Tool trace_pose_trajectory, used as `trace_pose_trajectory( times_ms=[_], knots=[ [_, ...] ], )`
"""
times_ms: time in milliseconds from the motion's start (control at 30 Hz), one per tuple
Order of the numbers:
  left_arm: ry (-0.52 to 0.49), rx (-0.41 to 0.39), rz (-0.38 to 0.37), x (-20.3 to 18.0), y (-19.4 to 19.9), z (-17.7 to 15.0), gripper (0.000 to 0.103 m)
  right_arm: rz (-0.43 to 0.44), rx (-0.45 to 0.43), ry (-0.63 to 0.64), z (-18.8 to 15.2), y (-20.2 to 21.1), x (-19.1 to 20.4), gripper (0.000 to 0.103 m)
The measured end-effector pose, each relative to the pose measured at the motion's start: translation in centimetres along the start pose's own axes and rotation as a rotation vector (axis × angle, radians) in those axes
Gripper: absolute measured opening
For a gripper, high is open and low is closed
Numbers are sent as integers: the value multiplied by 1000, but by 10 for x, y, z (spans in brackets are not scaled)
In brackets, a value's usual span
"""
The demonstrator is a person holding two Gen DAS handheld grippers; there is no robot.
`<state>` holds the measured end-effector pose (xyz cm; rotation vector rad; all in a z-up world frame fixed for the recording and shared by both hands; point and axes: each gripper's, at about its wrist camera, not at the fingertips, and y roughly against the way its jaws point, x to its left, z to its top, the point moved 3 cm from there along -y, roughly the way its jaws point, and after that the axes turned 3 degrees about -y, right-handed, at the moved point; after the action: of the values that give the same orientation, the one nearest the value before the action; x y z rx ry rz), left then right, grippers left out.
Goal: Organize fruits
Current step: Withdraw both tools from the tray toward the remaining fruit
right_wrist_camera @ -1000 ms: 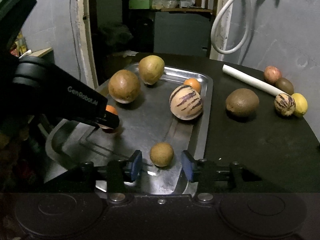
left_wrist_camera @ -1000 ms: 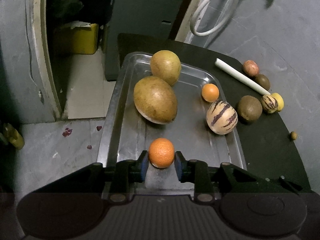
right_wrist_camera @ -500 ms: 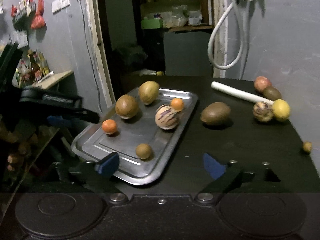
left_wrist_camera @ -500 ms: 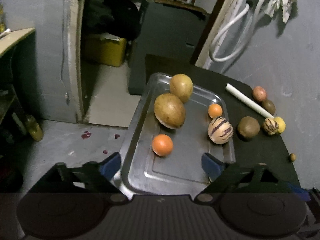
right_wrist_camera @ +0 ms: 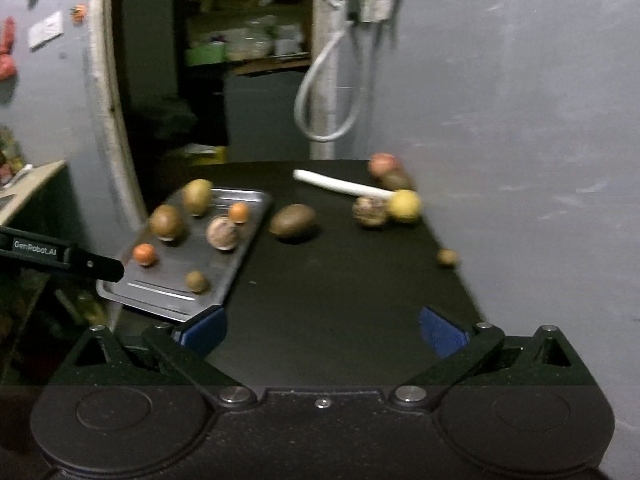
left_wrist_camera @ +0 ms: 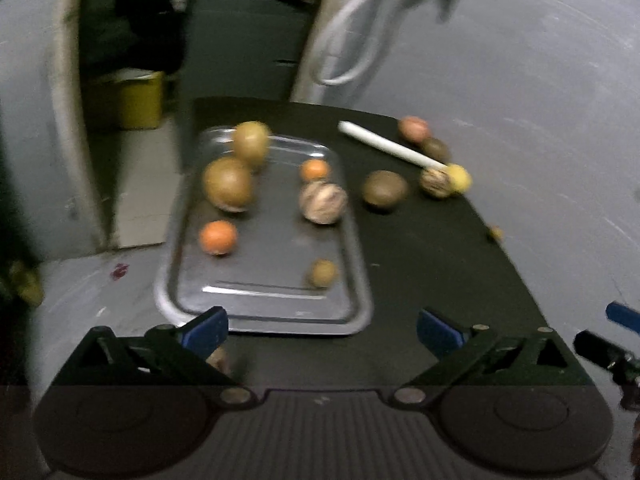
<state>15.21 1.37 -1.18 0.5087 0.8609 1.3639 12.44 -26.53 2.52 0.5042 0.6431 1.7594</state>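
Hovering above the dark desk [right_wrist_camera: 340, 280], the left gripper [left_wrist_camera: 322, 326] and right gripper [right_wrist_camera: 322, 326] are still widening, nothing between them; six fruits sit on the metal tray [left_wrist_camera: 264, 300], others lie beside it.

bench [right_wrist_camera: 340, 280]: my view shows it black
on it: tray [right_wrist_camera: 240, 248], white tube [right_wrist_camera: 340, 185], loose fruit [right_wrist_camera: 292, 220]

Tray [left_wrist_camera: 362, 296] shiny metal; tabletop [left_wrist_camera: 440, 264] matt black; oranges [left_wrist_camera: 218, 237] glossy.
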Motion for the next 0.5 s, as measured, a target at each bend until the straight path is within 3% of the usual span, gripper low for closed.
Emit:
trace_pose_trajectory(
  times_ms=[133, 233, 500],
  knots=[
    [-114, -25, -109, -16, 7, 15, 102, -89, -2, 44, 10, 38, -3, 102],
    [-219, -32, -143, -31, 7, 32, 102, -140, -20, 85, 18, 60, -3, 102],
    [-304, -41, -168, -56, -5, 82, 102, -114, -13, 135, 53, 63, -19, 102]
  ],
)
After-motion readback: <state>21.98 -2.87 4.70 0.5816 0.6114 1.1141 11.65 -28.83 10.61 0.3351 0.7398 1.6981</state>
